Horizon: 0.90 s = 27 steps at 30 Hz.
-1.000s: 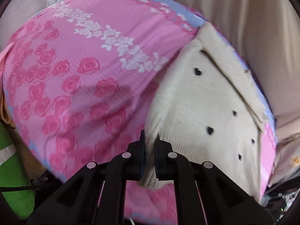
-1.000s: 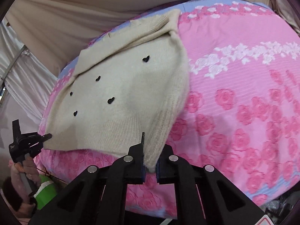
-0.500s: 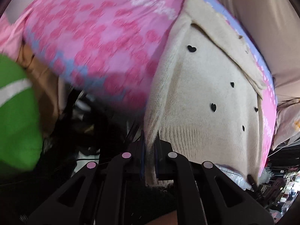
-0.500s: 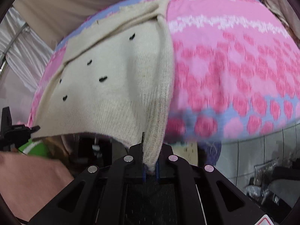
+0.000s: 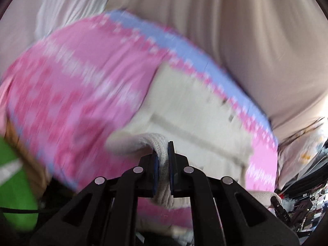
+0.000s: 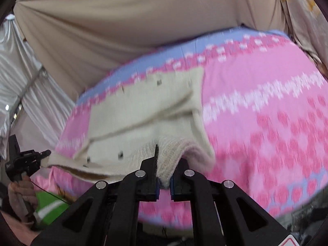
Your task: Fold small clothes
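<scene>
Mid-fold, by the look of it. Cream knitted sweater (image 6: 143, 110) lying toward the far edge of the pink rose-print bed cover (image 6: 266, 102), sleeve already crossed over the body. Left gripper (image 5: 162, 160) clamped on one corner of the ribbed hem, right gripper (image 6: 164, 170) clamped on the other, both lifted off the cover. Left to do, likely: carrying the hem over toward the collar, then flattening. Blurred, so no finer detail.

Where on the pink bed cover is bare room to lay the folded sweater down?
The pink rose cover is bare to the right of the cream sweater, up to its blue border. The left part is crowded: the sweater lies there, with the left gripper and right gripper clamped on its lifted hem.
</scene>
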Available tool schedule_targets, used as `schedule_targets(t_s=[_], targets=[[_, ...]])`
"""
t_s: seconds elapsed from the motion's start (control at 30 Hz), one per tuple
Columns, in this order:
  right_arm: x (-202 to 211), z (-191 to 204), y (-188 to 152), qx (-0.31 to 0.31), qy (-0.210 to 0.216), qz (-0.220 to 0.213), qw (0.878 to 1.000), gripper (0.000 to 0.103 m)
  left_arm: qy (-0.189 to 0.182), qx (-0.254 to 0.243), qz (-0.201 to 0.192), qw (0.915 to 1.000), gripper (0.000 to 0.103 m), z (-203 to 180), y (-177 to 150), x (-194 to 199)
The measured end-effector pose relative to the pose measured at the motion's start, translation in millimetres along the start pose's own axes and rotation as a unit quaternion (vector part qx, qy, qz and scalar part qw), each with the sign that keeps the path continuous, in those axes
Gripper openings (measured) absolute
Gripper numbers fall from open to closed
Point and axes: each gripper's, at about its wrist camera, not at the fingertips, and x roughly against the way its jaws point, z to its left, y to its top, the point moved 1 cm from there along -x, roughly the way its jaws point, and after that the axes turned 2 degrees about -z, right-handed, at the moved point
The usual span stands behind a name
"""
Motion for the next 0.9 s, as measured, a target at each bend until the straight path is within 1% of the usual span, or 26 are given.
schedule_targets(t_s=[0.03, 0.1, 0.17, 0.2, 0.33, 0.37, 0.43, 0.5, 0.57, 0.63, 0.67, 0.7, 0.73, 0.77, 0.8, 0.83, 0.87, 0.9], targets=[[-10, 5, 12, 0.005, -0.004, -0.011, 1.000, 0.006, -0.002, -0.005, -0.016, 0.9999, 0.007, -6, 16, -8], [-32, 8, 38, 0.006, -0.007, -0.028, 1.000, 0.006, -0.002, -0.004, -0.037, 0.9993, 0.007, -13, 38, -22], [-59, 9, 65, 0.005, -0.014, -0.038, 0.999, 0.006, 0.002, -0.002, -0.050, 0.9987, 0.007, -20, 61, -44], [-69, 8, 72, 0.005, -0.016, -0.041, 0.999, 0.006, 0.007, -0.004, -0.056, 0.9984, 0.007, -25, 70, -54], [-117, 12, 113, 0.005, -0.031, -0.045, 0.999, 0.006, 0.035, -0.038, -0.077, 0.9957, 0.007, -48, 101, -101], [-132, 12, 123, 0.002, -0.035, -0.043, 0.998, 0.006, 0.042, -0.039, -0.077, 0.9954, 0.007, -52, 110, -117], [-155, 10, 136, -0.004, -0.044, -0.040, 0.998, 0.006, 0.047, -0.039, -0.070, 0.9957, 0.007, -56, 121, -142], [-181, 4, 146, -0.011, -0.054, -0.031, 0.998, 0.006, 0.061, -0.036, -0.065, 0.9954, 0.007, -58, 132, -170], [-210, -6, 152, -0.024, -0.061, -0.019, 0.998, 0.008, 0.077, -0.034, -0.054, 0.9950, 0.010, -57, 142, -202], [-229, -16, 151, -0.033, -0.070, -0.011, 0.997, 0.010, 0.095, -0.033, -0.039, 0.9942, 0.013, -53, 147, -233], [-238, -20, 151, -0.038, -0.080, -0.003, 0.996, 0.011, 0.109, -0.026, -0.026, 0.9934, 0.017, -49, 148, -251], [-239, -22, 152, -0.046, -0.087, 0.000, 0.995, 0.011, 0.115, -0.019, -0.012, 0.9931, 0.019, -45, 148, -263], [-236, -25, 152, -0.056, -0.085, -0.004, 0.995, 0.011, 0.122, -0.011, -0.002, 0.9925, 0.019, -40, 148, -270], [-228, -25, 153, -0.064, -0.073, -0.014, 0.995, 0.012, 0.119, -0.008, -0.006, 0.9929, 0.019, -38, 147, -267], [-216, -25, 153, -0.069, -0.061, -0.029, 0.995, 0.015, 0.109, -0.010, -0.019, 0.9938, 0.019, -38, 146, -259], [-209, -24, 153, -0.069, -0.057, -0.037, 0.995, 0.017, 0.108, -0.022, -0.036, 0.9933, 0.026, -40, 144, -246], [-199, -23, 152, -0.066, -0.060, -0.048, 0.995, 0.025, 0.109, -0.037, -0.050, 0.9920, 0.036, -42, 141, -235], [-188, -23, 151, -0.065, -0.082, -0.069, 0.992, 0.058, 0.108, -0.045, -0.064, 0.9910, 0.041, -43, 139, -226]])
